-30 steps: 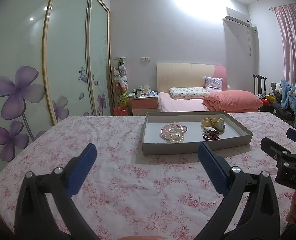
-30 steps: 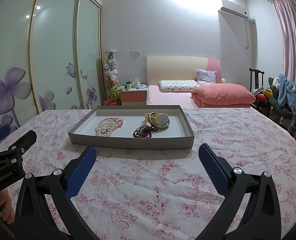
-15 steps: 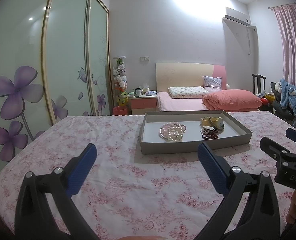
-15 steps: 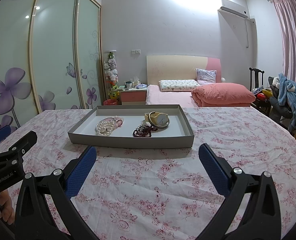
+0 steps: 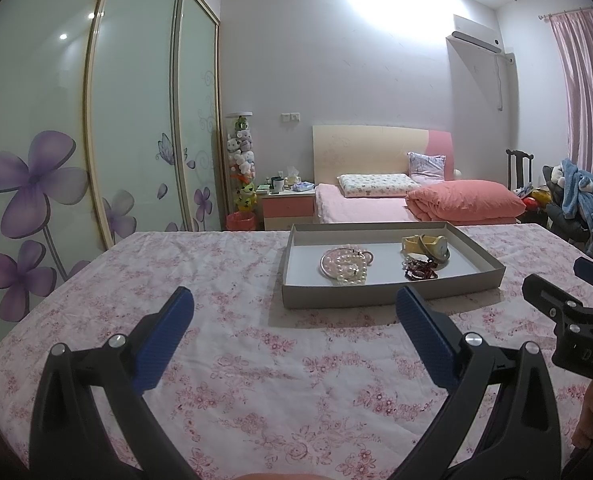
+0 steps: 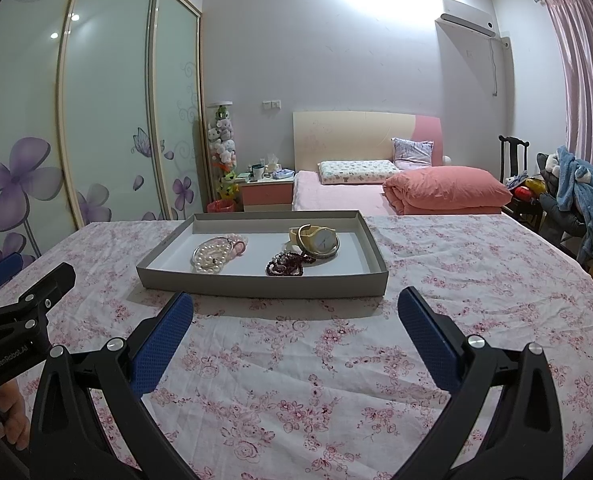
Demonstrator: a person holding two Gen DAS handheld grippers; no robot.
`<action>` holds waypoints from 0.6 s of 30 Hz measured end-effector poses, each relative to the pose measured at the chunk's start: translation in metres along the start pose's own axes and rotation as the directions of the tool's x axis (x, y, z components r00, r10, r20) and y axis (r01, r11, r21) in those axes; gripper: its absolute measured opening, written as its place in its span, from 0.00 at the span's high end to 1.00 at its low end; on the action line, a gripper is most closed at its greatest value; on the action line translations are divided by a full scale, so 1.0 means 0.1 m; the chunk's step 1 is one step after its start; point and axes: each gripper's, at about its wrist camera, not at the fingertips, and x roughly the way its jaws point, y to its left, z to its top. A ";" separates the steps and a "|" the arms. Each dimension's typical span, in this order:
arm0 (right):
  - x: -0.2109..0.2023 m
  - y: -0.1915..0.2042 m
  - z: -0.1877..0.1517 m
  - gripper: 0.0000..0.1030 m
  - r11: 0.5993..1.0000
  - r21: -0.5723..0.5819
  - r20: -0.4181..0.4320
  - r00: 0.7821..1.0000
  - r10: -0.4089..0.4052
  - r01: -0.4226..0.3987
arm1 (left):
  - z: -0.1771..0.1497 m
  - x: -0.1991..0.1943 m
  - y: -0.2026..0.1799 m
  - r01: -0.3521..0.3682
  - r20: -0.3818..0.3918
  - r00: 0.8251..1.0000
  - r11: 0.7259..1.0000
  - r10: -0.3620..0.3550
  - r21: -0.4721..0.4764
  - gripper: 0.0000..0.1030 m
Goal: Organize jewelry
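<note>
A grey shallow tray [image 5: 392,295] [image 6: 256,285] sits on a table with a pink floral cloth [image 5: 256,344] [image 6: 336,352]. In the tray lie a pearl bracelet with a silver bangle [image 5: 346,266] [image 6: 213,255], a dark beaded bracelet [image 5: 418,269] [image 6: 285,265] and a cream-strapped watch [image 5: 426,245] [image 6: 316,240]. My left gripper [image 5: 294,314] is open and empty, short of the tray's left front. My right gripper [image 6: 295,312] is open and empty, just in front of the tray's near wall. Each gripper shows at the edge of the other's view [image 5: 568,312] [image 6: 24,304].
Beyond the table stand a bed with a pink quilt [image 5: 462,200], a bedside cabinet [image 5: 288,206], a sliding wardrobe with purple flowers [image 5: 96,140] on the left, and a chair heaped with clothes [image 5: 580,200] on the right.
Almost nothing has moved. The left wrist view has drifted slightly, so the tray sits a touch further left in it. Both grippers stay open.
</note>
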 end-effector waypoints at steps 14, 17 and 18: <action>-0.01 0.00 0.01 0.02 1.000 0.000 0.005 1.000 0.000 0.000 | 0.00 -0.05 -0.07 0.009 0.007 1.000 1.000 -0.009 -0.006 0.04; -0.02 0.00 0.02 0.02 1.000 0.000 0.005 1.000 0.001 -0.001 | 0.01 -0.07 -0.07 0.009 0.008 1.000 1.000 -0.009 -0.008 0.04; -0.02 0.01 0.02 0.02 1.000 0.000 0.006 1.000 0.001 -0.001 | 0.01 -0.07 -0.07 0.009 0.009 1.000 1.000 -0.009 -0.008 0.04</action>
